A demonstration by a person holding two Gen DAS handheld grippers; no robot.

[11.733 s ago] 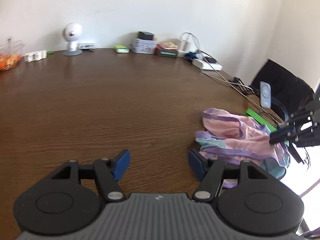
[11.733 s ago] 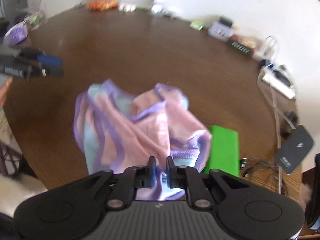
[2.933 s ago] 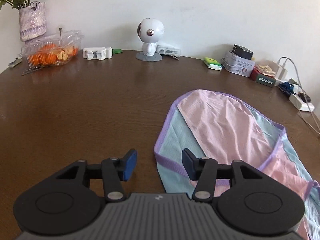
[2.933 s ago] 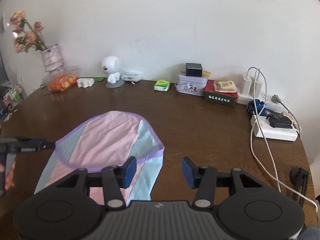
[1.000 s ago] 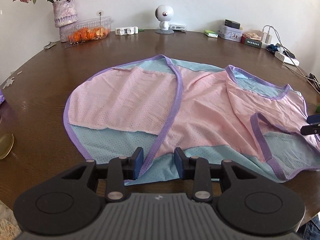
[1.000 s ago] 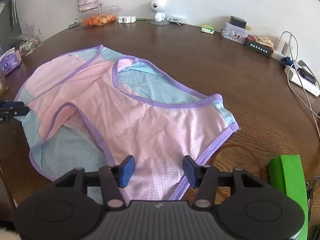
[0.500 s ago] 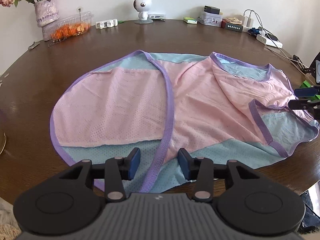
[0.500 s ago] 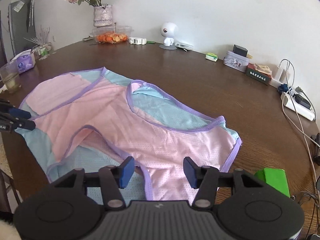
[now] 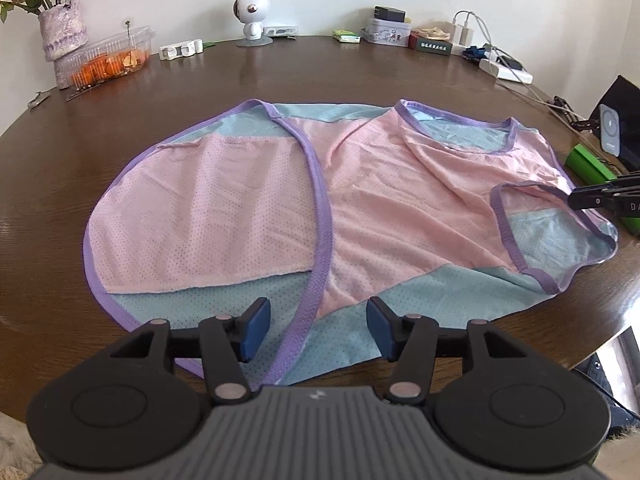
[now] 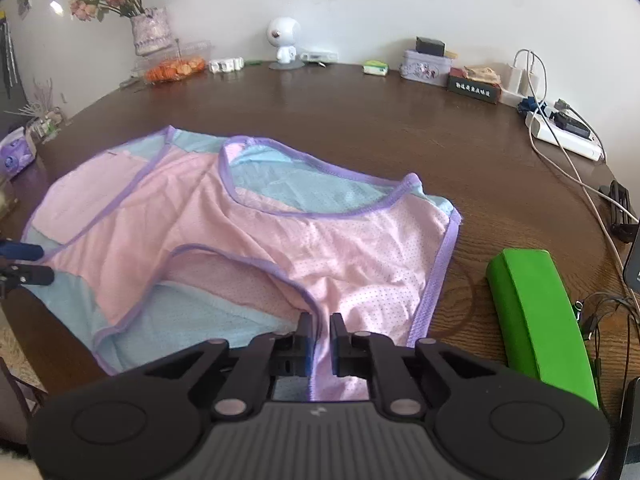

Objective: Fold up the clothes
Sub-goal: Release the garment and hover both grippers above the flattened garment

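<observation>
A pink and light-blue mesh tank top with purple trim point(image 9: 360, 200) lies spread on the round brown table point(image 9: 320, 72); it also shows in the right wrist view point(image 10: 240, 240). My left gripper point(image 9: 316, 326) is open, its jaws on either side of the purple-trimmed hem at the near table edge. My right gripper point(image 10: 321, 332) is shut on the top's purple-edged armhole at the near right side, and it shows from the side in the left wrist view point(image 9: 576, 200).
A green box point(image 10: 536, 312) lies just right of the top. Cables and a power strip point(image 10: 564, 136) run along the right rim. A vase point(image 10: 150, 36), a fruit tray point(image 10: 172, 66), a white robot figure point(image 10: 284, 42) and small boxes line the far edge.
My right gripper has shut on the top's armhole edge, having been open half a second ago. My left gripper has opened wider over the hem.
</observation>
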